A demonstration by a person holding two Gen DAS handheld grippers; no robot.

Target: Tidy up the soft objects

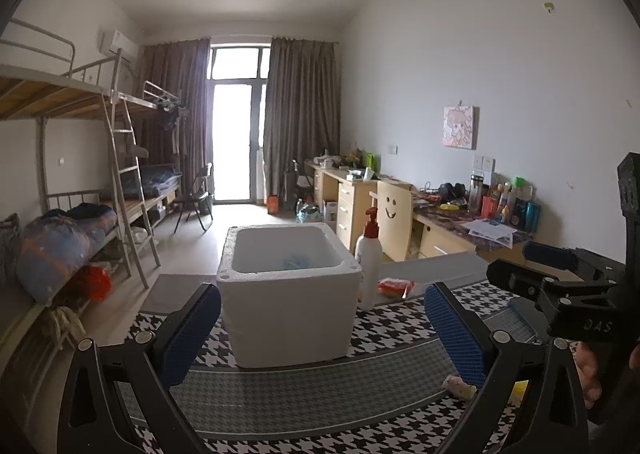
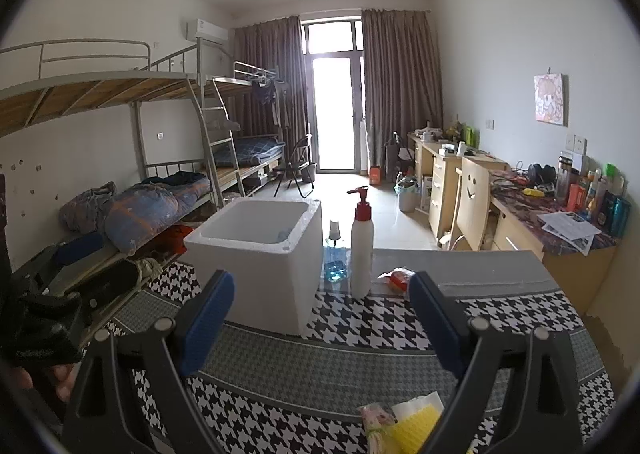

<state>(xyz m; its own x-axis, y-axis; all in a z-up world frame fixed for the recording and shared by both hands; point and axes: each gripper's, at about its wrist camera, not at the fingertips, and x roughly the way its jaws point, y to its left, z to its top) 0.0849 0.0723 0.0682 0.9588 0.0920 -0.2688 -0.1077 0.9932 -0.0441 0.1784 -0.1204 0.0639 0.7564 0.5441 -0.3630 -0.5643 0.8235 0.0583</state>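
both grippers, left gripper [image 1: 322, 328] and right gripper [image 2: 322, 320], gape wide, holding nothing. yellow sponge [image 2: 414, 428] and a pinkish soft bundle [image 2: 378, 420] wait at bottom right. foam box [image 2: 256, 254] mid-frame holds maybe one blue thing [image 1: 296, 263], so mostly undone.

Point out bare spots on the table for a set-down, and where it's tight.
Free: houndstooth cloth between white foam box and both open claws, left claw, right claw; grey strip right of pump bottle. Tight: blue bottle, pump bottle, red packet bunched beside the box; sponges at near edge.
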